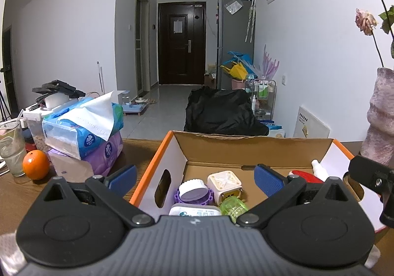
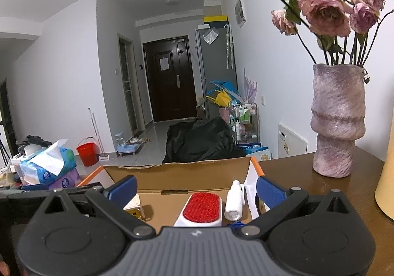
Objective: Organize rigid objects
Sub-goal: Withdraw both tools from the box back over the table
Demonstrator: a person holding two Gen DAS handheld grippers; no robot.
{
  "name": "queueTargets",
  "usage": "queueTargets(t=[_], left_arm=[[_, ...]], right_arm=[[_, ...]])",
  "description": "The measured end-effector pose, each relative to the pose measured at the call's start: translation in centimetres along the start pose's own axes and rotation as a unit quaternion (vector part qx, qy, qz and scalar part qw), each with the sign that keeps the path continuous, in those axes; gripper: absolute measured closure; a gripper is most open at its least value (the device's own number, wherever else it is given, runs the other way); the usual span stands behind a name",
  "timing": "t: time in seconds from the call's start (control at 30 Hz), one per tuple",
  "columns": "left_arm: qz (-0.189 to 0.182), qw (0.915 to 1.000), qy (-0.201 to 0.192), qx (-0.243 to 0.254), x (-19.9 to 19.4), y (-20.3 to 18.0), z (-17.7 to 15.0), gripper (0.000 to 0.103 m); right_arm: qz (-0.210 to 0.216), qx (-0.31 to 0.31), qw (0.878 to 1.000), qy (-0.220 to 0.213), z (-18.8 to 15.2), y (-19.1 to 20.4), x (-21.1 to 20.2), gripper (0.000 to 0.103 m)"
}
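A: Where are the rigid things?

B: All inside the open brown cardboard box with orange edges (image 1: 157, 153). In the left wrist view, a round white-lidded purple jar (image 1: 193, 193), a cream square-topped cube gadget (image 1: 225, 185), a translucent green plastic bottle (image 1: 232, 207) and a flat white tub with a printed lid (image 1: 194, 212) crowd the box's near left part.

A: And the box's other side?

B: A white brush with a red oval pad (image 2: 202, 209) lies flat on the box floor, with a small white plastic bottle (image 2: 234, 202) just beside it against the box's right wall.

A: The grippers?

B: The left gripper (image 1: 195, 177) hangs over the box's near edge, jaws spread wide, nothing between them. The right gripper (image 2: 197, 189) is the same: blue pads far apart, clamped on nothing, above the brush.

A: Around the box?

B: Left of the box, stacked blue and purple tissue packs (image 1: 83, 133) and an orange fruit (image 1: 35, 164). Right of the box, a mottled purple ceramic vase (image 2: 336, 123) with dried pink roses (image 2: 325, 15), on the brown wooden table (image 2: 295, 172).
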State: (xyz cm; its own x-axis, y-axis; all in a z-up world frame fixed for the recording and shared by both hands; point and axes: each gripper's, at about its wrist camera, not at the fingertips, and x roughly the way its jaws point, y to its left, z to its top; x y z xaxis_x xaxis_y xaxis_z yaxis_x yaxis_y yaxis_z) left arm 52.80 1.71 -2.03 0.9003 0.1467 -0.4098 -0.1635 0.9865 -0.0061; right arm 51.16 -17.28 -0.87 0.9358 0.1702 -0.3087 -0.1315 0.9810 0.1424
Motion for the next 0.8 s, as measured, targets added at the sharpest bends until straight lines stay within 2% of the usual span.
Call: queueTargets(t=[0.8], left_arm=[[-0.022,0.9997,0.002,0.008,-6.7,0.7,-3.3,0.000]], right_arm=[[-0.023,-0.009,1.000,-0.014,-1.9,-1.2,-6.8,0.000]])
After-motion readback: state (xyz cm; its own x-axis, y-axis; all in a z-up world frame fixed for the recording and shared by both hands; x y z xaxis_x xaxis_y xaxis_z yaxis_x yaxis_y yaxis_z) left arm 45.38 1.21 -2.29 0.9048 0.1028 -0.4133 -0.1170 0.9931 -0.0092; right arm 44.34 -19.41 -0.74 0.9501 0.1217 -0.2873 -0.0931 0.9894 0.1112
